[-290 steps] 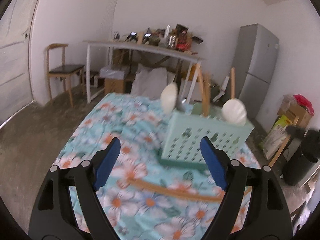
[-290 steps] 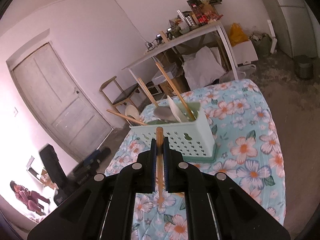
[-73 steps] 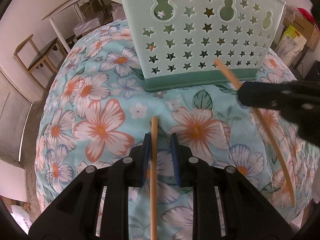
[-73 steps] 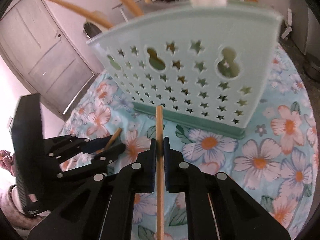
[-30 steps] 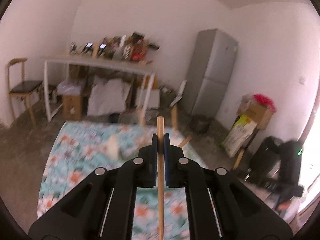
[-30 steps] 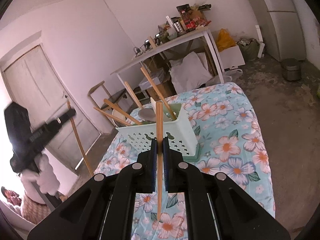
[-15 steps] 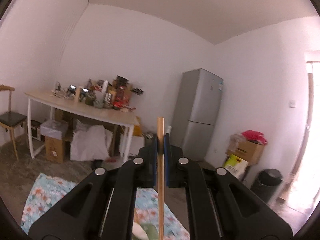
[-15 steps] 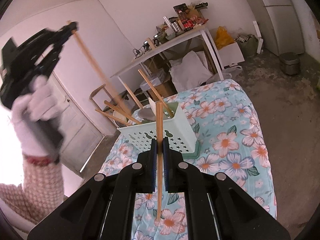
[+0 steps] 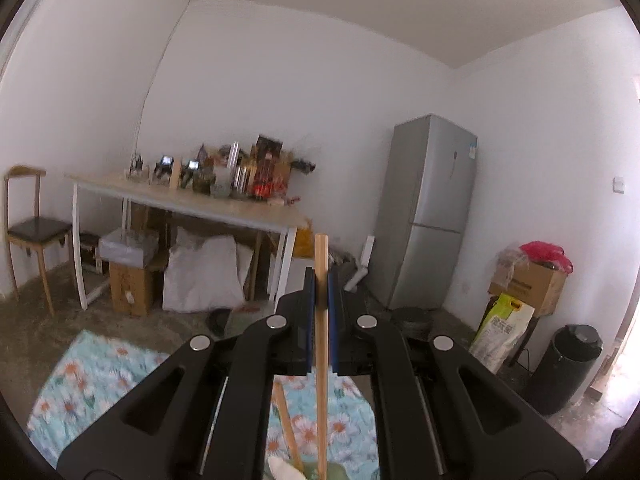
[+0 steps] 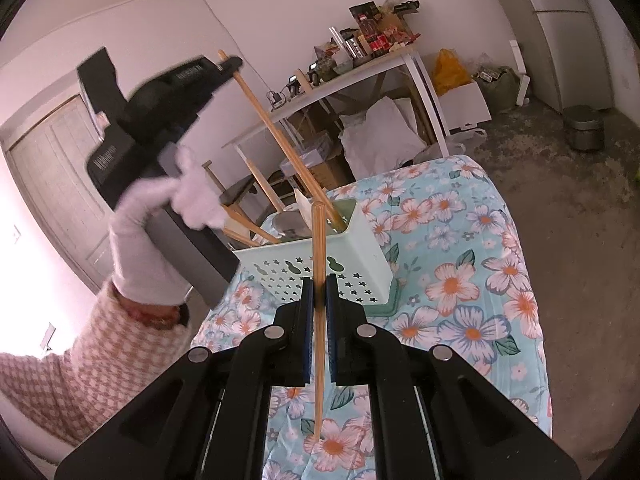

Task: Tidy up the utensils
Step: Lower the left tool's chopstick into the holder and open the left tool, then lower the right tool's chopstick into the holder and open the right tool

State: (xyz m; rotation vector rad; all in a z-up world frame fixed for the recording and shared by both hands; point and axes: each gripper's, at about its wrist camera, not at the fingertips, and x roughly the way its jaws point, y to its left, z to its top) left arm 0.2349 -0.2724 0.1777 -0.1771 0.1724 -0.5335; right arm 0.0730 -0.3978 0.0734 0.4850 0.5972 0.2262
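Clamping: L hand-held gripper (image 9: 321, 280) on chopstick (image 9: 320, 344) | R hand-held gripper (image 10: 319, 294) on 2nd chopstick (image 10: 318, 320) | basket (image 10: 360, 268) ahead

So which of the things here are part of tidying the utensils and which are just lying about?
Part of the job:
- left chopstick in left tool
- right chopstick in right tool
- green basket

Just lying about:
- fridge
- cluttered white table
- chair
- black bin

Both wrist views face the cluttered table (image 9: 184, 204), right steeper.
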